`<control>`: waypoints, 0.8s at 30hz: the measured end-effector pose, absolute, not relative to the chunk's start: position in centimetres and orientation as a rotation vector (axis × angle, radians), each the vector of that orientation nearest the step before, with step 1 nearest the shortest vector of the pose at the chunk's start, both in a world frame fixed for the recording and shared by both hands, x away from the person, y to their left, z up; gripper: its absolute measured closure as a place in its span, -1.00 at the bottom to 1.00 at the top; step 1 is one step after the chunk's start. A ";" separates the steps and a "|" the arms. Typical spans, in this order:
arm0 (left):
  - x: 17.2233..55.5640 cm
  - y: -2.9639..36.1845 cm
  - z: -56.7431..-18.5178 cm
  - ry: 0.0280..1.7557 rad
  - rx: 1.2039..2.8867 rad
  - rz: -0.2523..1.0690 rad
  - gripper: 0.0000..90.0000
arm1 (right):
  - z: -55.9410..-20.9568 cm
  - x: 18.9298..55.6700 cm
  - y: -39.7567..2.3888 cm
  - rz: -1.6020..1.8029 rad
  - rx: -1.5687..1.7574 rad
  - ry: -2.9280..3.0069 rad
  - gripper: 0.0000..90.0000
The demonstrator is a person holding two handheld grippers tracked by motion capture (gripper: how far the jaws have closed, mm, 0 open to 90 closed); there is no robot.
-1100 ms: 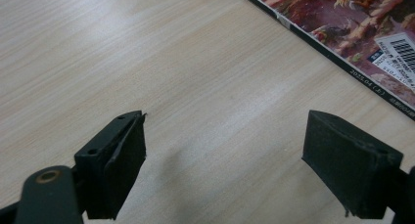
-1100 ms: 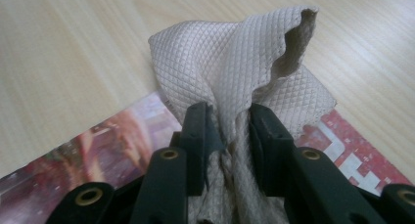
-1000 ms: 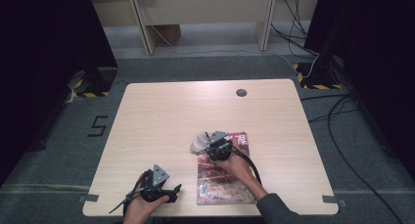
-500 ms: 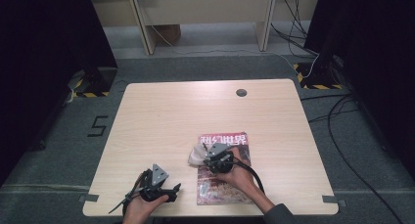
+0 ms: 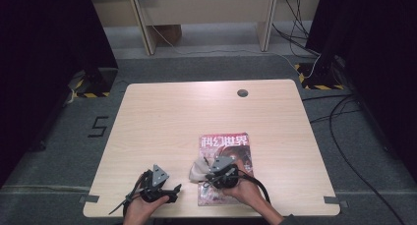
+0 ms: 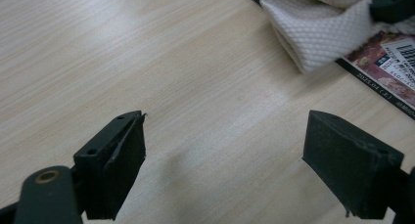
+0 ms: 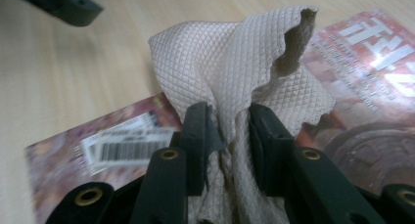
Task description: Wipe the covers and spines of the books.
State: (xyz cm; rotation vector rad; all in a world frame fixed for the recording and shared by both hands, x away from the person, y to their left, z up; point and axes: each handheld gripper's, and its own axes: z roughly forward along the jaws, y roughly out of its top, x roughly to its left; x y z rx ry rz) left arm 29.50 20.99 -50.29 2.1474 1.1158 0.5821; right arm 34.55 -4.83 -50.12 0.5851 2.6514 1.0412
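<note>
**Cloth pinched in my right gripper over the magazine, left gripper spread wide**

The magazine [image 5: 225,156] lies flat on the wooden table [image 5: 196,117], toward the near edge and right of centre. In the high view its masthead shows large white characters on a red ground, but I cannot make them out well enough to read them. In the right gripper view the same white lettering runs across the cover, too blurred and cropped to read. A white barcode label [image 7: 128,145] sits near one corner of the cover; its digits are too soft to read. The left gripper view shows small print beside that barcode, with what looks like "2025.04", though I would not swear to it.

My right gripper [image 7: 229,131] is clamped on a beige quilted cloth [image 7: 235,67], the fabric bunched between the two jaws and rising above them in a loose fold. In the high view it sits over the magazine's lower left part, the hand wrapped around it from the near side, the cloth sticking out to the left.

My left gripper [image 6: 225,160] has its jaws well apart with nothing between them, just above bare table. It is near the table's front edge, left of the magazine, jaws pointing toward the cloth.
</note>
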 end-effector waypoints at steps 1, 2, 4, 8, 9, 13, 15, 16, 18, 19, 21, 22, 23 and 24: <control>29.5 21.0 -50.3 1.116 2.151 0.582 -0.65 | -50.1 34.3 -4.9 1.039 0.587 2.655 0.57; 29.5 21.0 -50.3 1.117 2.150 0.580 -0.65 | -50.1 33.9 -5.0 1.039 0.583 2.665 0.57; 29.5 21.0 -50.3 1.110 2.146 0.573 -0.65 | -50.1 33.3 -5.1 1.041 0.562 2.663 0.57; 29.5 21.0 -50.3 1.111 2.146 0.573 -0.65 | -50.0 32.3 -5.3 1.036 0.550 2.682 0.57; 29.5 21.0 -50.3 1.111 2.147 0.574 -0.65 | -50.0 32.0 -5.3 1.039 0.541 2.688 0.57; 29.4 21.0 -50.3 1.115 2.150 0.580 -0.65 | -50.0 31.3 -5.5 1.044 0.520 2.704 0.57; 29.4 21.0 -50.3 1.113 2.151 0.580 -0.65 | -50.0 30.9 -5.6 1.043 0.516 2.711 0.57; 29.5 21.0 -50.3 1.113 2.151 0.580 -0.65 | -50.0 30.7 -5.7 1.052 0.508 2.716 0.57; 29.4 21.0 -50.3 1.113 2.150 0.579 -0.65 | -50.0 30.4 -5.9 1.053 0.514 2.720 0.57; 29.4 21.0 -50.3 1.112 2.151 0.579 -0.65 | -50.0 30.2 -6.0 1.062 0.515 2.718 0.57; 29.4 21.0 -50.3 1.112 2.150 0.579 -0.65 | -50.0 30.1 -6.4 1.062 0.523 2.728 0.56; 29.4 21.0 -50.3 1.112 2.151 0.579 -0.65 | -50.0 30.0 -6.6 1.063 0.525 2.729 0.56; 29.4 21.0 -50.3 1.112 2.150 0.578 -0.65 | -50.0 29.9 -6.8 1.064 0.536 2.731 0.56; 29.4 21.0 -50.3 1.113 2.150 0.577 -0.65 | -50.0 29.9 -7.0 1.068 0.534 2.733 0.56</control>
